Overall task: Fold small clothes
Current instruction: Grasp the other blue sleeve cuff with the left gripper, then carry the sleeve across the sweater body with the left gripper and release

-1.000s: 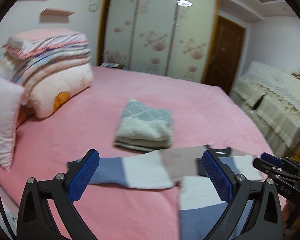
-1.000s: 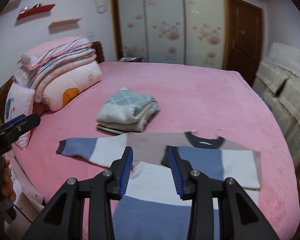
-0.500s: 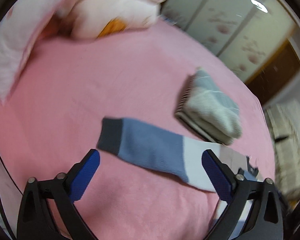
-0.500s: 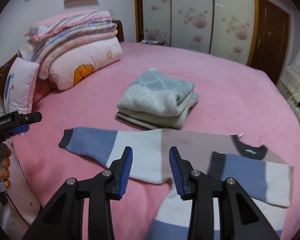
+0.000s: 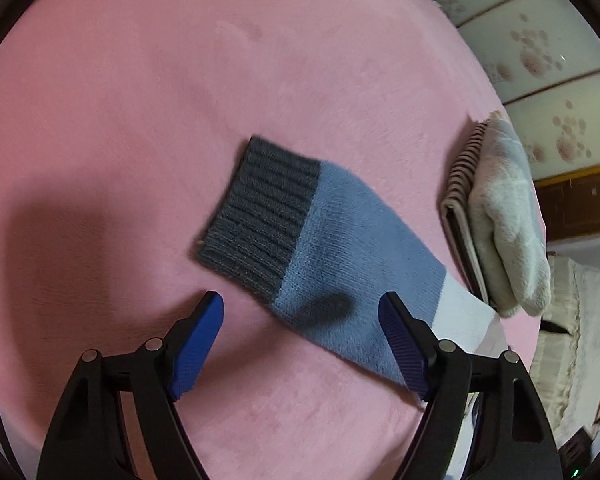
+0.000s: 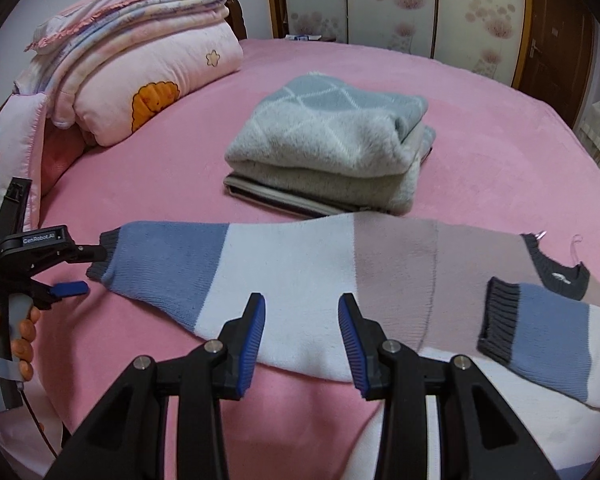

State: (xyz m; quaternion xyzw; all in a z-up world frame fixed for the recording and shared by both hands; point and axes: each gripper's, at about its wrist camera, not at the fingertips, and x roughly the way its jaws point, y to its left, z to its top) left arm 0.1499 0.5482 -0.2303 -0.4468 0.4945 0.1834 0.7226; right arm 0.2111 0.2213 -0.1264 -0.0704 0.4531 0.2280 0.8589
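The pink bed (image 6: 480, 128) carries the striped sweater (image 6: 300, 280), spread flat just in front of the folded stack (image 6: 328, 148). The left gripper (image 5: 300, 340) has dropped from high above to the outstretched sleeve (image 5: 340, 264), its jaws closing but not yet pinching: a sleeve fold looks imminent. The right gripper (image 6: 302, 332) hovers part-spread, empty. The dark ribbed cuff (image 5: 260, 208) lies flat.

Folded pile (image 6: 328, 152) lies behind spread sweater (image 6: 340, 280).

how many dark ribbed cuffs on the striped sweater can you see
2. One cuff ends the sleeve stretched out toward the left gripper, whose fingers are closing near it. The other cuff lies on the sleeve folded across the sweater's chest, at the right. No others show.
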